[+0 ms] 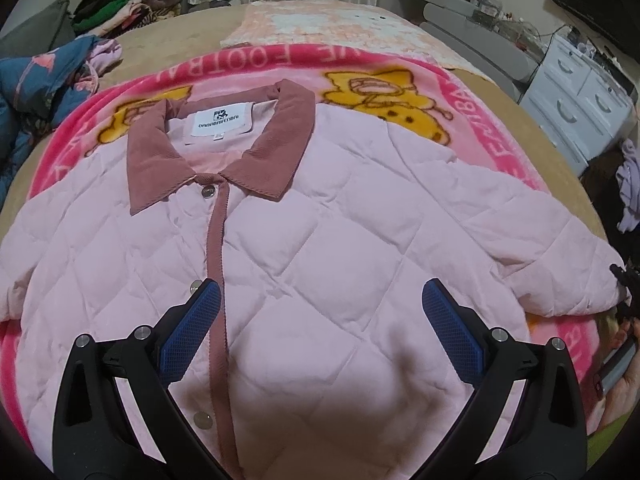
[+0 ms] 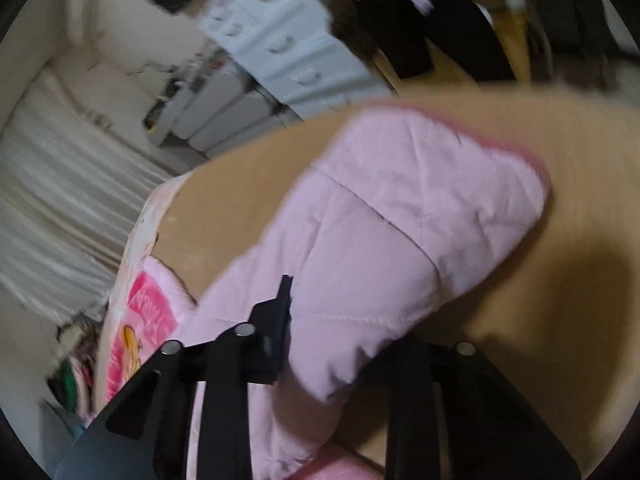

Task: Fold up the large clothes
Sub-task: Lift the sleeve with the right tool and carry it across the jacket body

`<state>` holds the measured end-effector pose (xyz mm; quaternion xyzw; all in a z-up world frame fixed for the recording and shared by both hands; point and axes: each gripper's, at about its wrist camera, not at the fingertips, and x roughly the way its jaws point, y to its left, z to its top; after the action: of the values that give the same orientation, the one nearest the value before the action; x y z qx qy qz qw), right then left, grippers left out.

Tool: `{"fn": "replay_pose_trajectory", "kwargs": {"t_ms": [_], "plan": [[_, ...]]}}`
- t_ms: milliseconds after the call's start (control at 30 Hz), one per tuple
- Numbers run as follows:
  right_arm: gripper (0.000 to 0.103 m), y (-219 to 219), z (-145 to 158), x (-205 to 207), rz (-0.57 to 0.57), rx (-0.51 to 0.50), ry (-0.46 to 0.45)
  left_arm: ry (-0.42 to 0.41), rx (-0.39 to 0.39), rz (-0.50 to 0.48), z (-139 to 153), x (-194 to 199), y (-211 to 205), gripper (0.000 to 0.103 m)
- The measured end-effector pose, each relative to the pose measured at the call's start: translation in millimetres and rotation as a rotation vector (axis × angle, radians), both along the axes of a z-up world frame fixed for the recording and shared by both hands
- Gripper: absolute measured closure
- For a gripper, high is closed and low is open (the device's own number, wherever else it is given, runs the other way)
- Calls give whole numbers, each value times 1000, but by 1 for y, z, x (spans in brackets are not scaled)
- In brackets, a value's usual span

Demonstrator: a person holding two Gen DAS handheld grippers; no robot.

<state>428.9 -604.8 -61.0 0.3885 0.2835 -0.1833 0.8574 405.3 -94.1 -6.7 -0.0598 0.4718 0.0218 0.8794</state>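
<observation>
- Left wrist view: the pink quilted jacket (image 1: 304, 232) lies flat, front up, on a pink cartoon blanket (image 1: 500, 128) spread over the tan bed (image 1: 168, 36).
- Its dusty-rose collar (image 1: 224, 140) sits at the jacket's far end, with a white label (image 1: 219, 118) inside the neck and a rose placket (image 1: 218, 264) running down toward the camera, snaps beside it.
- The left gripper (image 1: 320, 344) hangs above the jacket's chest, jaws spread wide and holding nothing; its blue pads (image 1: 452, 340) stand either side of the quilted panel near the placket.
- Beyond the jacket's collar end, a pile of clothes (image 1: 120, 4) rests at the bed's far corner; a white drawer unit (image 1: 580, 100) stands off the jacket's sleeve side.
- Right wrist view (blurred): the jacket's sleeve (image 2: 392, 220), cuff edged in rose, lies on the tan bed (image 2: 580, 152).
- The right gripper (image 2: 344, 320) is closed onto the sleeve: fabric bunches between its fingers (image 2: 280, 312), the far one hidden beneath the cloth.
- Past the sleeve stands the white drawer unit (image 2: 280, 44).
</observation>
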Motion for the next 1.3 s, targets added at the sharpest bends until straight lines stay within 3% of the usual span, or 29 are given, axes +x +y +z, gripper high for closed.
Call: {"fn": "replay_pose_trajectory", "kwargs": {"t_ms": [200, 333, 500, 867, 1167, 1300], "plan": [[85, 49, 78, -1, 111, -244, -139, -46, 4, -9, 18, -8, 5, 8], [86, 107, 126, -5, 238, -390, -254, -71, -4, 8, 34, -15, 19, 8], [86, 184, 162, -11, 374, -570, -320, -103, 1, 28, 50, -25, 41, 8], [87, 285, 189, -36, 557, -727, -410, -140, -22, 84, 73, -44, 89, 8], [87, 351, 186, -43, 725, -732, -452, -152, -84, 154, 78, -60, 132, 8], [87, 378, 174, -49, 819, -714, -461, -194, -67, 185, 84, -74, 147, 9]]}}
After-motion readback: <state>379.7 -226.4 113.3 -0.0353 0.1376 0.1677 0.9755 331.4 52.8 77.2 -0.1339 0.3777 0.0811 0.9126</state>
